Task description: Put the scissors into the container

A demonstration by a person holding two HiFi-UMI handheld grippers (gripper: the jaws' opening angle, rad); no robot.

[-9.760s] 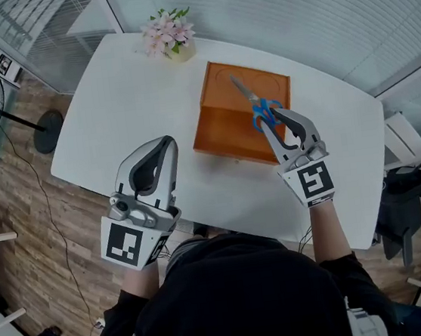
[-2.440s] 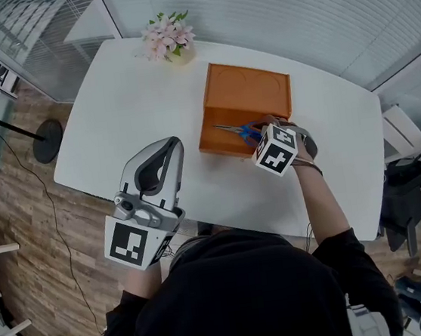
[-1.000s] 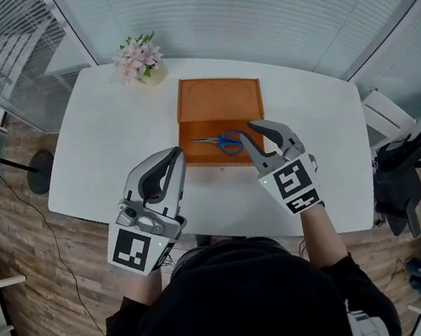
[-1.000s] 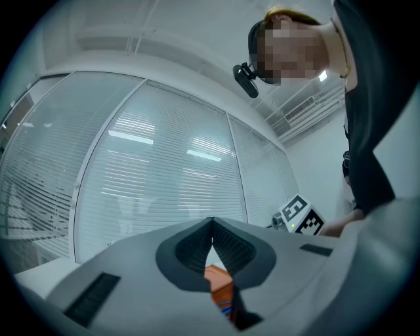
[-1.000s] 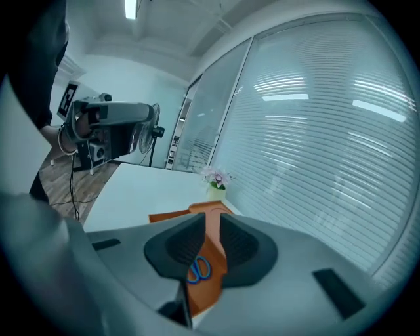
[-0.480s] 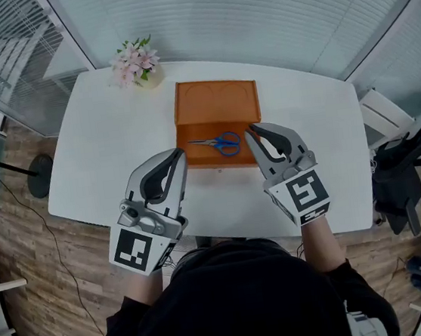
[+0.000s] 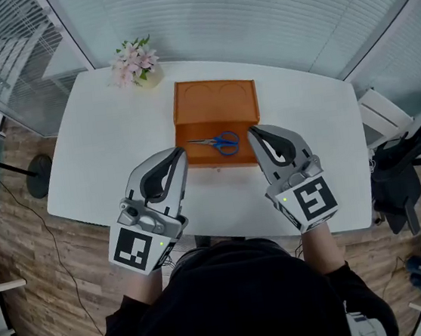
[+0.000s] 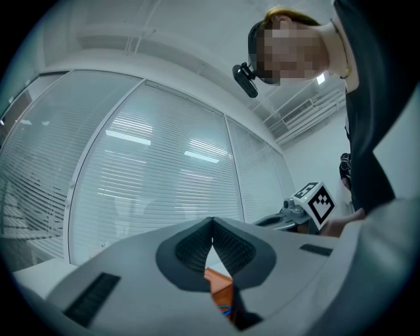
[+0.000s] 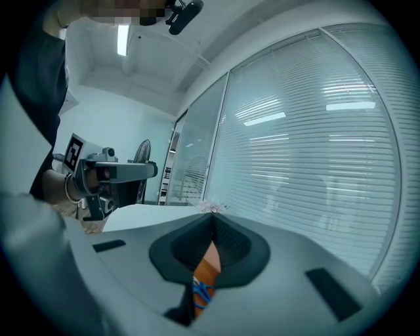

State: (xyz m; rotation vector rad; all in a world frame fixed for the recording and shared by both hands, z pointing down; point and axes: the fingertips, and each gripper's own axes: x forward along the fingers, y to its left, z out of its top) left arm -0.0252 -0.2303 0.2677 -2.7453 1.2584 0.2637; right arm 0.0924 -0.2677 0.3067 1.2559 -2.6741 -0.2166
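Scissors [image 7: 219, 142] lie flat in container [image 7: 214, 98], handles toward 3 o'clock. Left gripper [image 7: 177, 154] at its 7, right gripper [image 7: 252, 132] at 5. Both point to 12, jaws pressed together, empty.

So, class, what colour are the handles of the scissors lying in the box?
Blue. The scissors show most clearly in the head view.

scissors [image 9: 202, 289] mostly behind the jaws

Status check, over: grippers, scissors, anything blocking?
Left gripper shut, empty. Right gripper shut, empty, beside the container. Scissors lying inside container. Nothing in the way.
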